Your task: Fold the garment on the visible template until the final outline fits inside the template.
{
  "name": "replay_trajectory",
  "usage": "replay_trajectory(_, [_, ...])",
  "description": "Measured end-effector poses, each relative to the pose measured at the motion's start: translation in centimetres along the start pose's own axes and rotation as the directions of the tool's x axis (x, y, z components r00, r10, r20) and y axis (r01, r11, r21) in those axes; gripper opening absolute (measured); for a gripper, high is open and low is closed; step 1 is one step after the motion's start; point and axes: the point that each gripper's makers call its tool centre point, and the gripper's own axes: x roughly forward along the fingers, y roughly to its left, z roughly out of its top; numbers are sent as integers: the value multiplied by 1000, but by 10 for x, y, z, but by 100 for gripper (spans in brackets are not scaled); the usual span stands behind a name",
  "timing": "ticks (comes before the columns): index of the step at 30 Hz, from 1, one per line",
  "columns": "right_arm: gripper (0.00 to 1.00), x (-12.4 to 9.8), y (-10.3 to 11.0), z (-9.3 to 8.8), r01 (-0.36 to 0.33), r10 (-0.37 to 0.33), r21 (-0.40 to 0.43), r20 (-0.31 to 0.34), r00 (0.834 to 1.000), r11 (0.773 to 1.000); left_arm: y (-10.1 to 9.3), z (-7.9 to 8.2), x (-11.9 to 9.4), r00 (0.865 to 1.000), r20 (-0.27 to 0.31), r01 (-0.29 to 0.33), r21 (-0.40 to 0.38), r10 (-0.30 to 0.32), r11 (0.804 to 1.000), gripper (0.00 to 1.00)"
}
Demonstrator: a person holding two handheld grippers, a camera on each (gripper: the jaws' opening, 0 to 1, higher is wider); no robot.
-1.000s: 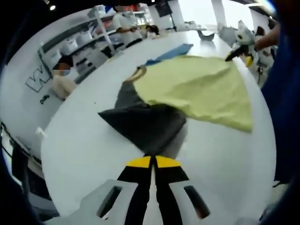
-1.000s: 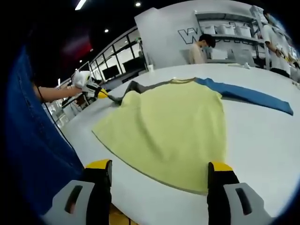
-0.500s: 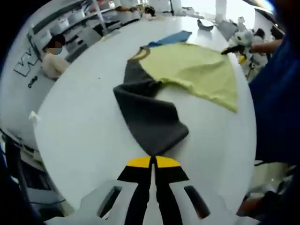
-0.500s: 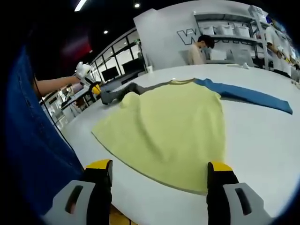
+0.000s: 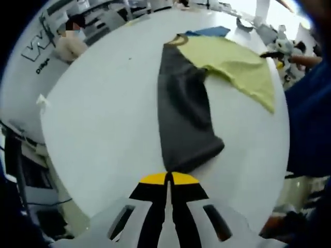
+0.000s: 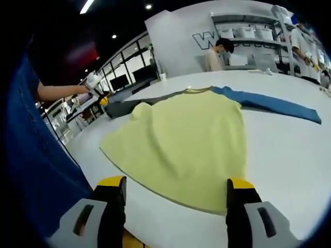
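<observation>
While the left gripper pinched the gray sleeve and the right gripper stood spread wide, the shirt lay mostly flat on the white table, so the folding looked barely begun.

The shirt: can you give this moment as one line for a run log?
left gripper: shut on grey sleeve | right gripper: open | yellow shirt body: flat on white table | blue sleeve: spread out

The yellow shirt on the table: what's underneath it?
Around the yellow shirt only the white table shows. Its grey sleeve and blue sleeve lie on that surface too. Whatever lies beneath the shirt body, such as a template, is covered.
</observation>
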Motion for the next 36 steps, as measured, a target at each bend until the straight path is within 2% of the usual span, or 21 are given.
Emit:
replay_trajectory(2, [80,0,0,0,4,-4,3,-3,1000,1000,10,-4,0,1000,3,-8,-22,8,1000,0])
replay_trajectory(8, [80,1,1,1,7,-7,4,-9,1000,1000,13,0,-10,993,99,-50,-92,59,995,0])
replay_trajectory(12, [81,2,2,1,8,-8,5,-8,1000,1000,10,-6,-14,990,125,-54,-143,72,988,0])
replay_trajectory(17, [80,2,2,1,6,-6,4,-5,1000,1000,-6,-12,-17,982,171,-48,-204,84,978,0])
replay_trajectory(21, [80,1,-1,0,7,-7,7,-1,1000,1000,-22,-19,-5,974,206,-40,-250,93,967,0])
replay_trajectory(22, [80,1,-2,0,6,-6,7,0,1000,1000,-26,-21,1,972,211,-49,-254,105,966,0])
replay_trajectory(23, [80,1,-2,-1,6,-6,7,-1,1000,1000,-26,-24,10,969,201,-88,-270,145,959,0])
replay_trajectory(25, [80,1,-3,-1,5,-5,8,0,1000,1000,-29,-23,15,965,201,-115,-264,171,958,3])
replay_trajectory(26, [80,1,-3,-1,5,-5,9,1,1000,1000,-31,-21,21,958,212,-131,-278,194,952,4])
replay_trajectory(31, [82,2,-3,-1,9,-9,10,-5,1000,1000,-22,-20,38,938,212,-214,-270,275,939,7])
replay_trajectory(36, [84,2,-1,0,6,-6,15,-9,1000,1000,-22,-27,46,937,190,-225,-310,292,924,13])
